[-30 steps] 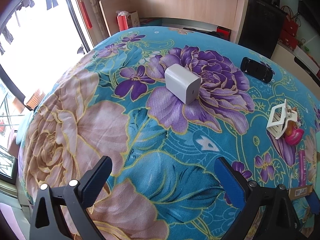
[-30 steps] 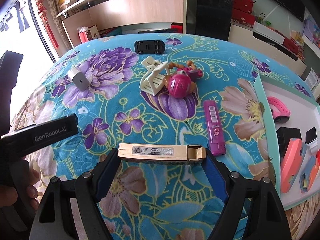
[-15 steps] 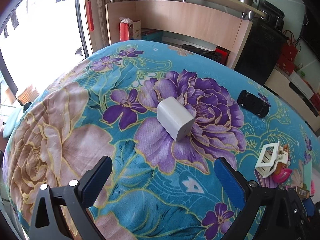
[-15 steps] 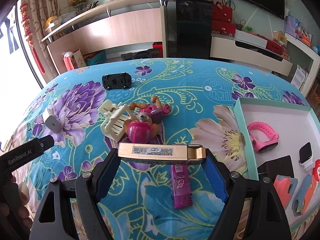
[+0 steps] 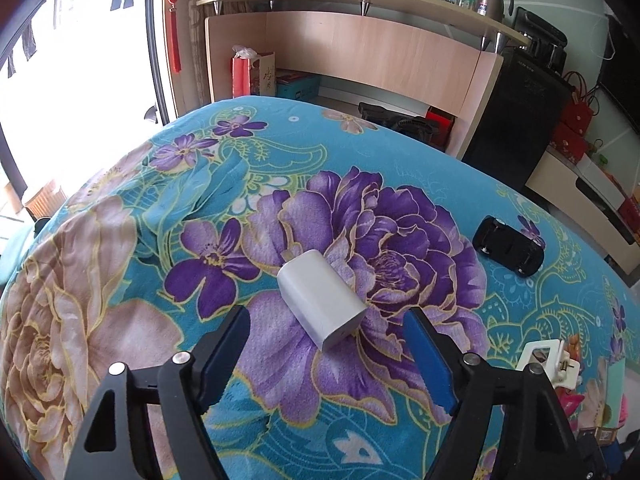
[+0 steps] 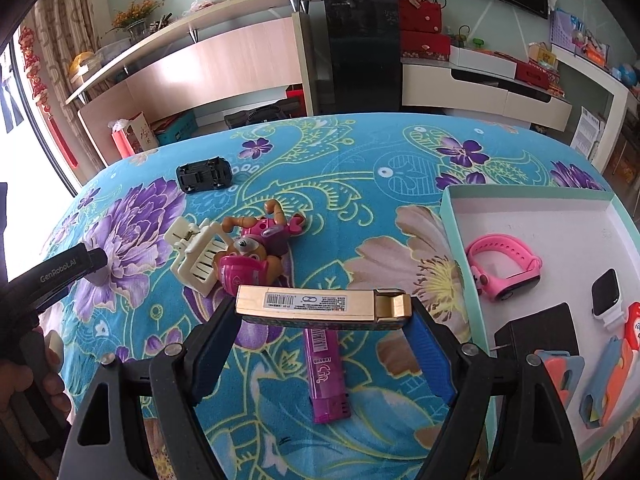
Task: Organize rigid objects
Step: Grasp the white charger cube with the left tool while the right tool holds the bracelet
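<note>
A white charger block [image 5: 322, 299] lies on the flowered cloth between the tips of my left gripper [image 5: 326, 322]. Its jaws are closing and the blue pads stand clear of the block on both sides. My right gripper [image 6: 324, 308] is shut on a gold lighter [image 6: 320, 305], held crosswise above the cloth. Below it lies a purple lighter [image 6: 325, 372]. A pink toy dog [image 6: 252, 258] leans on a cream hair claw [image 6: 196, 256], and a black toy car [image 6: 204, 174] sits further back. The left gripper's body [image 6: 56, 276] shows at the left edge of the right wrist view.
A shallow box with a mint rim [image 6: 456, 248] at the right holds a pink watch band [image 6: 504, 266], a white smartwatch [image 6: 608, 294], a black block [image 6: 540, 334] and coloured pieces. The toy car [image 5: 508, 246] and hair claw [image 5: 548, 362] lie right of the charger. Cabinets stand beyond the table's far edge.
My left gripper has moved in on the charger, which now sits between its tips, and its jaws have narrowed. The right gripper carried the gold lighter toward the box.
</note>
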The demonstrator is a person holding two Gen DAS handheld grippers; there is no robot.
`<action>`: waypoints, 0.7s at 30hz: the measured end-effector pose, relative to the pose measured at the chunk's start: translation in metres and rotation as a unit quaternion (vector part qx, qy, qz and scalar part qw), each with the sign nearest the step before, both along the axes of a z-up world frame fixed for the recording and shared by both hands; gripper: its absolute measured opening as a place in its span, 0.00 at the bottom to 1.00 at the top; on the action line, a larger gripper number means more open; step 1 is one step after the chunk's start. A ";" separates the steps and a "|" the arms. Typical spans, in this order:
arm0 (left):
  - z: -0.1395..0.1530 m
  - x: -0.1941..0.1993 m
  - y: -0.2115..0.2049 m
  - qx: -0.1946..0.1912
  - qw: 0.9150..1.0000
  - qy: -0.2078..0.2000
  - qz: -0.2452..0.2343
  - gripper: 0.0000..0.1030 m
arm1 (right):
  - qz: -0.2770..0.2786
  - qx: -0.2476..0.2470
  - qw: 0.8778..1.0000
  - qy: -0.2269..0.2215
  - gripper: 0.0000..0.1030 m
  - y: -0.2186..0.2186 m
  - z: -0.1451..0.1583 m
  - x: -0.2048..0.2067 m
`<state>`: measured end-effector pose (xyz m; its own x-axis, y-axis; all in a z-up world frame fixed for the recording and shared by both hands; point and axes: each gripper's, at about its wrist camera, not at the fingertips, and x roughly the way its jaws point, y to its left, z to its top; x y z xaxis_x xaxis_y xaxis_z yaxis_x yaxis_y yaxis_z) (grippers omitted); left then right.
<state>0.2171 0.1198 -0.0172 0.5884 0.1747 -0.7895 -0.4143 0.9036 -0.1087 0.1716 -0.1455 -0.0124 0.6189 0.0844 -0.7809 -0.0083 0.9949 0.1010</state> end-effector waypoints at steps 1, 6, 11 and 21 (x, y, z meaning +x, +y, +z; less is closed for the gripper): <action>0.000 0.002 0.001 -0.001 1.000 -0.001 0.001 0.72 | 0.000 0.000 1.000 0.000 0.80 0.000 0.000 0.000; -0.002 0.009 0.006 -0.001 1.000 -0.009 0.008 0.52 | 0.000 0.000 1.000 0.003 0.80 -0.001 -0.001 0.000; -0.006 0.011 0.006 0.009 1.000 -0.005 0.009 0.46 | 0.000 0.000 1.000 0.003 0.80 -0.001 -0.001 0.000; 0.013 -0.002 -0.004 -0.008 0.999 -0.032 -0.009 0.45 | -0.003 0.007 1.000 -0.006 0.80 -0.005 0.004 -0.002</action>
<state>0.2154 0.1162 -0.0040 0.6412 0.1519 -0.7522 -0.3904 0.9085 -0.1493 0.1692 -0.1505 -0.0086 0.6281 0.0916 -0.7727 -0.0026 0.9933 0.1157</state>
